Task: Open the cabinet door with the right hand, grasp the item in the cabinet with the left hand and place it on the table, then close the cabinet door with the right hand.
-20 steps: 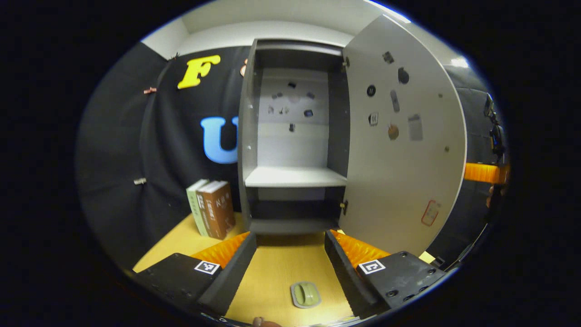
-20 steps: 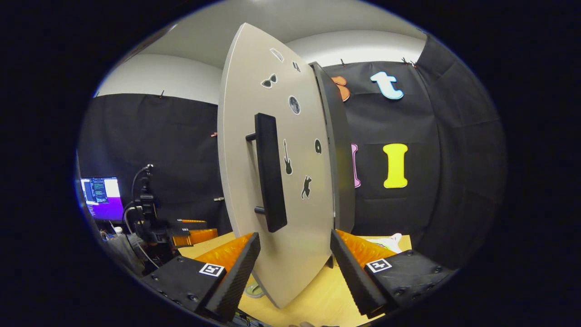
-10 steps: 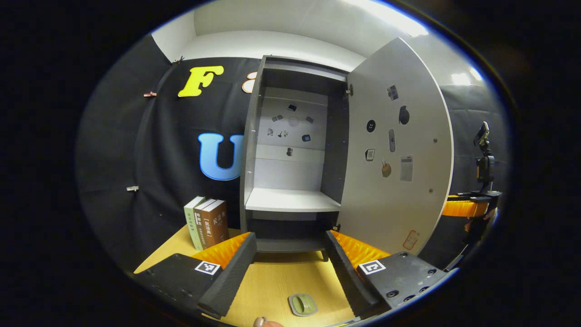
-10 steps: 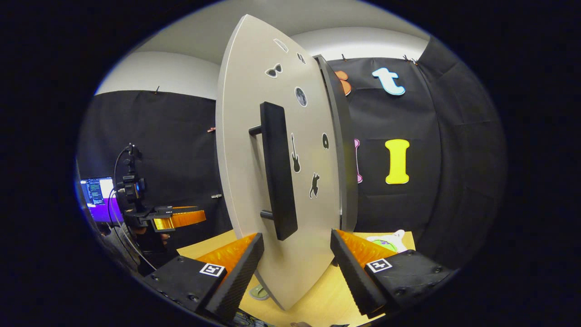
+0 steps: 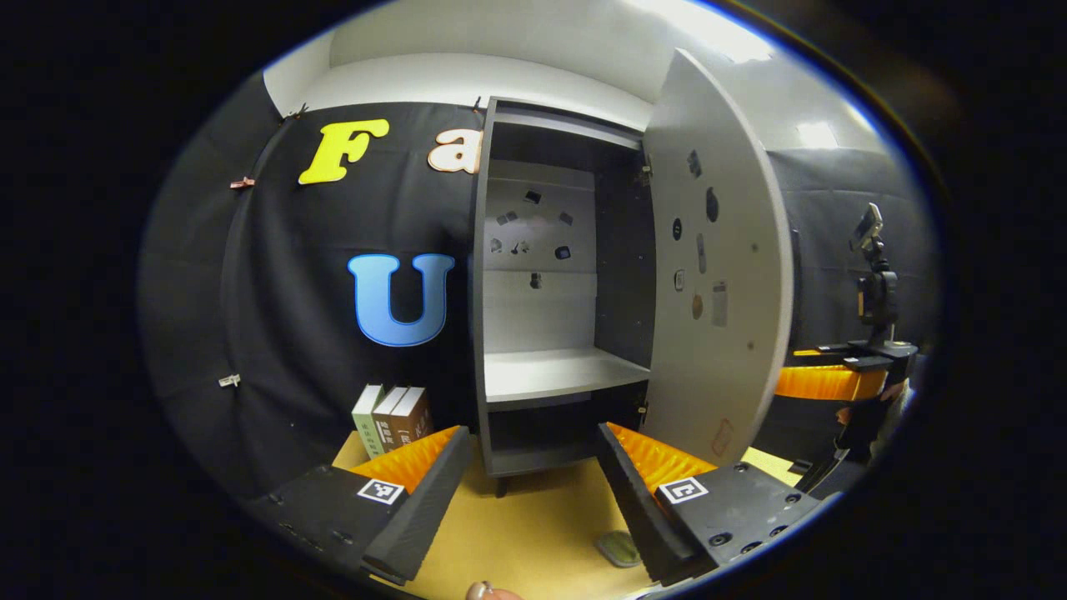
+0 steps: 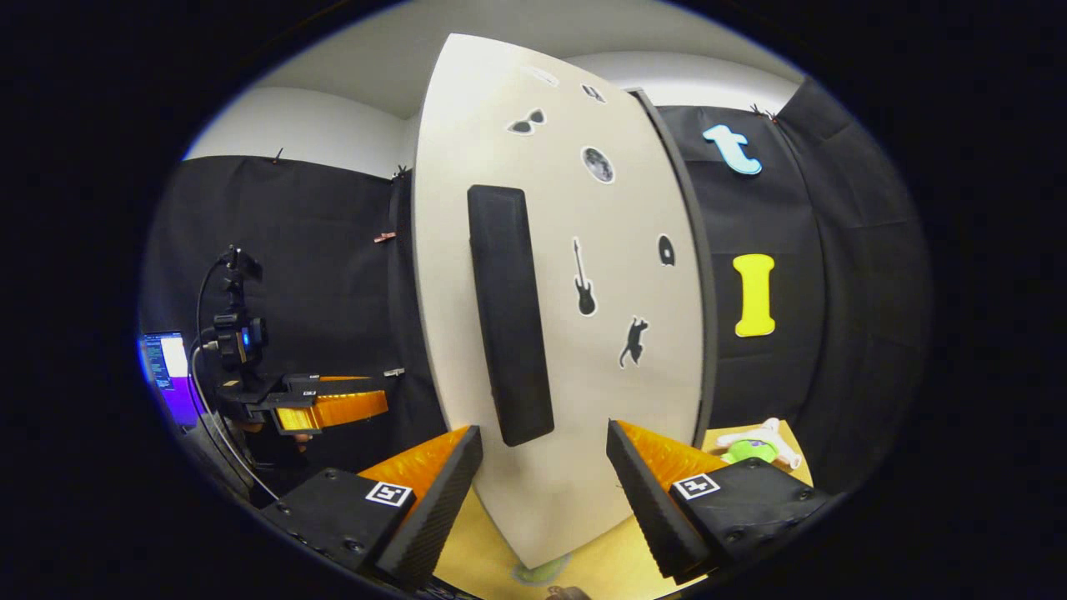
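Left gripper view: left gripper [image 5: 532, 483] open, empty, over table [image 5: 533, 533]; item [image 5: 618, 547] already on table, cabinet [image 5: 560, 275] shelves bare. Right gripper view: right gripper [image 6: 542, 479] open facing door [image 6: 567, 333] by handle [image 6: 508, 312], prob. to push shut.
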Tool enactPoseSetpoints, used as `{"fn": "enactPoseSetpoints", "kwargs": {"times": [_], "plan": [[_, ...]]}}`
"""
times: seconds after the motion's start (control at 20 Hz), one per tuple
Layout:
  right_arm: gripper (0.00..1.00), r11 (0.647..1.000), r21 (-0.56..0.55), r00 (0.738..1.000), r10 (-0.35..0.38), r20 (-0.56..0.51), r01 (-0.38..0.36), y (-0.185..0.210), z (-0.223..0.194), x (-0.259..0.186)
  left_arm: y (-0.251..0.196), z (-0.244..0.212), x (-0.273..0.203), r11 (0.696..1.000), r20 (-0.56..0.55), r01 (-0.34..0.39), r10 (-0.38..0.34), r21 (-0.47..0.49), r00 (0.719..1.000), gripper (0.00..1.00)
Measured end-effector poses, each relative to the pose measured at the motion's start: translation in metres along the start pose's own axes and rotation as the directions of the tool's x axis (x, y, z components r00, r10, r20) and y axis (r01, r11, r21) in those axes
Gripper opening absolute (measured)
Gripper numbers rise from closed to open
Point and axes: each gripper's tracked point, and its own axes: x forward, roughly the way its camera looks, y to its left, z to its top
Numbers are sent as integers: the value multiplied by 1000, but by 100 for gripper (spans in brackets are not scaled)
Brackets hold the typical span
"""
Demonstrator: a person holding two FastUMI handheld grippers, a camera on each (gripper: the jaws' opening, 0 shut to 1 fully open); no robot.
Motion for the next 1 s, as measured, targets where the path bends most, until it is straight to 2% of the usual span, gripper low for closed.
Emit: {"fn": "enactPoseSetpoints", "kwargs": {"times": [0.2,0.25,0.35,0.45,0.5,0.55,0.6,0.7,0.85,0.9,1.0], "plan": [[97,999,-29,999,-45,19,45,14,-2,7,19,0,-14,999,-7,28,-28,16,1000,94],[97,997,-21,997,-80,24,80,7,-2,5,21,1,-16,1000,-6,29,-29,10,1000,97],[96,985,5,984,-172,41,172,-15,3,0,20,6,-15,999,4,24,-24,-23,1000,93],[96,968,2,963,-250,97,251,-31,16,-4,11,15,-12,998,39,27,-25,-57,999,93],[100,960,-11,954,-278,116,281,-38,25,-5,6,18,-10,998,50,22,-19,-62,999,95],[97,952,-27,945,-301,130,306,-45,30,-8,1,23,-8,999,58,11,-8,-53,998,93],[97,944,-45,936,-319,146,328,-53,35,-10,-2,27,-4,999,69,-5,7,-38,998,95],[97,918,-62,910,-377,175,392,-71,41,-14,-7,37,-2,998,97,-65,66,-13,993,98],[97,892,-69,883,-428,195,447,-88,45,-17,-17,51,8,990,139,-138,137,1,981,97],[97,888,-61,877,-437,198,456,-92,46,-17,-22,52,12,990,145,-141,141,-7,979,93],[98,895,-30,881,-431,196,445,-94,47,-14,-33,54,14,991,144,-132,133,-15,981,96]]}}
